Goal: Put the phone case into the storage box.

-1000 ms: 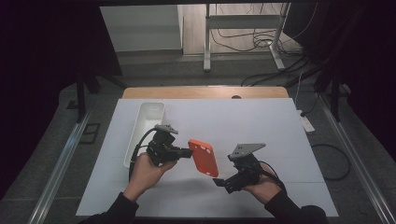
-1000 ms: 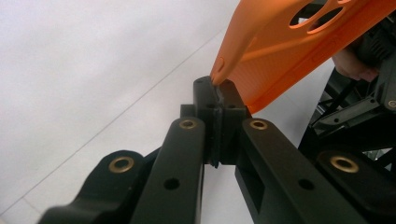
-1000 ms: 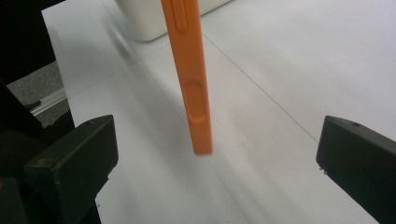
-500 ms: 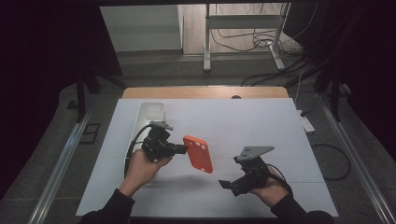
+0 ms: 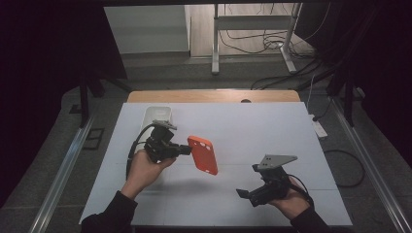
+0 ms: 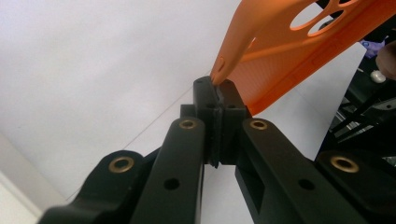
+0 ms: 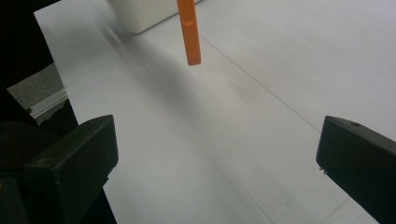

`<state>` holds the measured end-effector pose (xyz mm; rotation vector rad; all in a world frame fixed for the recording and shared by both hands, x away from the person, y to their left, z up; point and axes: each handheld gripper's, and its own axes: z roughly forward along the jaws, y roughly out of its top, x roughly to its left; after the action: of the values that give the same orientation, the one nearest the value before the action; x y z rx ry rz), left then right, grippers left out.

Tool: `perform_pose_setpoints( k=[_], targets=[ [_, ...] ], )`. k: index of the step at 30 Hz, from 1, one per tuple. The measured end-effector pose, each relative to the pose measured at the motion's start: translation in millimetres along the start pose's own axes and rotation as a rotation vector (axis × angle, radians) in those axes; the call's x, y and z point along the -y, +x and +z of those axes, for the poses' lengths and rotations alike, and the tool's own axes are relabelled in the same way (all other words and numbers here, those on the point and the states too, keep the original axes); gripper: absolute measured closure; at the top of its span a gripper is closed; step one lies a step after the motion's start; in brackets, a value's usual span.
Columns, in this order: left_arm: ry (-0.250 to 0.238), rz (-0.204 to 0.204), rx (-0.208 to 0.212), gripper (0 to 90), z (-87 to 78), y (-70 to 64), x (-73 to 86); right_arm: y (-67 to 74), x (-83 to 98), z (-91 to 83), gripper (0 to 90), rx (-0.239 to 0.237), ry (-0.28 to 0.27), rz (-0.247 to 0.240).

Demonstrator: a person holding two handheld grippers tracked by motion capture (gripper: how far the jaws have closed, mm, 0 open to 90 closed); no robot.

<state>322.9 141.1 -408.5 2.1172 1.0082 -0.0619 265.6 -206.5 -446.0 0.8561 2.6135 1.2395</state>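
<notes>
An orange phone case (image 5: 203, 154) hangs in the air over the white table sheet, tilted, with its camera cut-outs showing in the left gripper view (image 6: 299, 51). My left gripper (image 5: 187, 149) is shut on the case's edge, and the pads pinch the thin rim (image 6: 217, 93). My right gripper (image 5: 245, 194) is lower right near the front edge, apart from the case, with its jaws wide open and nothing between them (image 7: 215, 158). From there the case shows edge-on, farther off (image 7: 188, 28).
A white rectangular bin (image 5: 158, 116) stands at the back left of the sheet (image 5: 272, 131), just behind my left hand; it also shows in the right gripper view (image 7: 144, 14). The wooden table edge (image 5: 214, 95) runs along the back. Cables lie on the floor beyond.
My right gripper has drawn away from the case, to the right and toward the front edge. The left gripper has shifted the case slightly left and up.
</notes>
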Motion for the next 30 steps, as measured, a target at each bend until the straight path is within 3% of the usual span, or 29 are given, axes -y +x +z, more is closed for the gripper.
perform_pose_setpoints(
  k=[30],
  targets=[
    [-0.028,-0.036,-0.067,89.5,-30.6,20.8,-18.7,-17.1,31.3,-40.6,0.0,0.107,-0.024,0.085]
  ],
)
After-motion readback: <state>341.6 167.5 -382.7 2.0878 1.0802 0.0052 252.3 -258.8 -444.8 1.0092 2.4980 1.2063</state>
